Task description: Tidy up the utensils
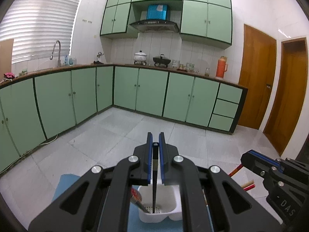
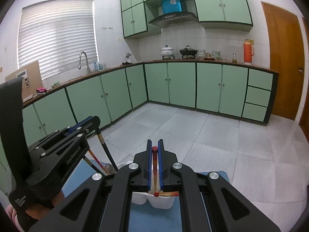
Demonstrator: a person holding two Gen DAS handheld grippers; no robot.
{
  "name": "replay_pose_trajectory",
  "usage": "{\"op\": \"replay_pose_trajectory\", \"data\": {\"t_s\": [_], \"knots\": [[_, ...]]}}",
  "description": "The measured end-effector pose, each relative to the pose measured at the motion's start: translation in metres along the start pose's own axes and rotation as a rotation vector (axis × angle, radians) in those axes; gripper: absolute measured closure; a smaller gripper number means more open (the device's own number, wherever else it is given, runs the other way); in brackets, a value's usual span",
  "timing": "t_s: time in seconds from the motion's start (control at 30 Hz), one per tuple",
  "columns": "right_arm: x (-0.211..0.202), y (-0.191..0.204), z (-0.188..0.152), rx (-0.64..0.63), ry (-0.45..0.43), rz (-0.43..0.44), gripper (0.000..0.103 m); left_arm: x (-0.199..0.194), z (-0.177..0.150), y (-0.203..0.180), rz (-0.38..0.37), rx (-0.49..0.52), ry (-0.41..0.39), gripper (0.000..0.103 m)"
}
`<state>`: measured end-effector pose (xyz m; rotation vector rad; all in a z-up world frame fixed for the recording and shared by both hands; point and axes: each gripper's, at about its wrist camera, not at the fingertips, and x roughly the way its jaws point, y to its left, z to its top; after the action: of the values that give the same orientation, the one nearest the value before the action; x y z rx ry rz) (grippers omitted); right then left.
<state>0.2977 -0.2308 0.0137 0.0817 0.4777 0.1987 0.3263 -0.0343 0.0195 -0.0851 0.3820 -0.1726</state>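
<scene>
My left gripper (image 1: 155,138) is shut on a black chopstick (image 1: 154,189), which hangs tip-down into a compartment of the white utensil holder (image 1: 160,217). A red patterned chopstick (image 1: 136,196) leans in the same compartment. My right gripper (image 2: 154,143) is shut on a pale chopstick with a red end (image 2: 154,159), held upright over the holder (image 2: 161,203). Another red-ended chopstick (image 2: 168,194) lies across the holder's rim. In the right wrist view the left gripper (image 2: 94,120) shows at the left with its black chopstick (image 2: 106,148). The right gripper (image 1: 249,154) shows at the right edge of the left wrist view.
The holder stands on a blue mat (image 2: 154,220). Beyond it lies grey tiled floor (image 1: 135,131), with green cabinets (image 1: 150,90) along the back and left. Wooden doors (image 1: 256,73) are at the right. A hand (image 2: 11,212) grips the left handle.
</scene>
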Motion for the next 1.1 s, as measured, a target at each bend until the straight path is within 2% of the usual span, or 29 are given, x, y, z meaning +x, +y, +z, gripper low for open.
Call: {"op": "replay_pose_trajectory", "data": {"t_s": [0.13, 0.23, 0.3, 0.33, 0.4, 0.53, 0.6, 0.63, 0.7, 0.8, 0.9, 1.1], "knots": [[-0.003, -0.004, -0.001, 0.017, 0.000, 0.007, 0.096, 0.002, -0.006, 0.005, -0.011, -0.005, 0.030, 0.097], [-0.009, -0.007, 0.000, 0.019, -0.013, 0.001, 0.090, -0.003, -0.008, 0.007, -0.013, 0.000, 0.029, 0.093], [-0.014, -0.009, 0.001, 0.027, -0.024, -0.005, 0.076, -0.008, -0.008, 0.008, -0.013, 0.000, 0.023, 0.088], [-0.017, -0.011, 0.002, 0.033, -0.033, -0.010, 0.073, -0.012, -0.007, 0.008, -0.012, 0.001, 0.016, 0.086], [-0.026, -0.013, 0.002, 0.040, -0.055, -0.021, 0.068, -0.020, -0.006, 0.008, -0.011, 0.003, 0.004, 0.075], [-0.045, -0.017, 0.003, 0.050, -0.092, -0.028, 0.062, -0.042, -0.004, 0.007, -0.015, 0.000, -0.028, 0.063], [-0.055, -0.019, 0.001, 0.054, -0.109, -0.035, 0.057, -0.053, -0.005, 0.006, -0.008, 0.002, -0.043, 0.051], [-0.060, -0.020, 0.000, 0.057, -0.116, -0.036, 0.056, -0.060, -0.005, 0.006, -0.006, 0.002, -0.051, 0.048], [-0.071, -0.022, -0.003, 0.062, -0.129, -0.036, 0.050, -0.072, -0.008, 0.005, -0.002, 0.005, -0.062, 0.037], [-0.088, -0.024, -0.011, 0.060, -0.146, -0.046, 0.041, -0.093, -0.014, 0.004, 0.008, 0.018, -0.077, 0.026], [-0.105, -0.022, -0.022, 0.050, -0.155, -0.054, 0.036, -0.112, -0.022, 0.004, 0.009, 0.022, -0.082, 0.017], [-0.137, -0.020, -0.046, 0.049, -0.159, -0.055, 0.023, -0.147, -0.039, 0.001, 0.016, 0.052, -0.078, 0.008]]}}
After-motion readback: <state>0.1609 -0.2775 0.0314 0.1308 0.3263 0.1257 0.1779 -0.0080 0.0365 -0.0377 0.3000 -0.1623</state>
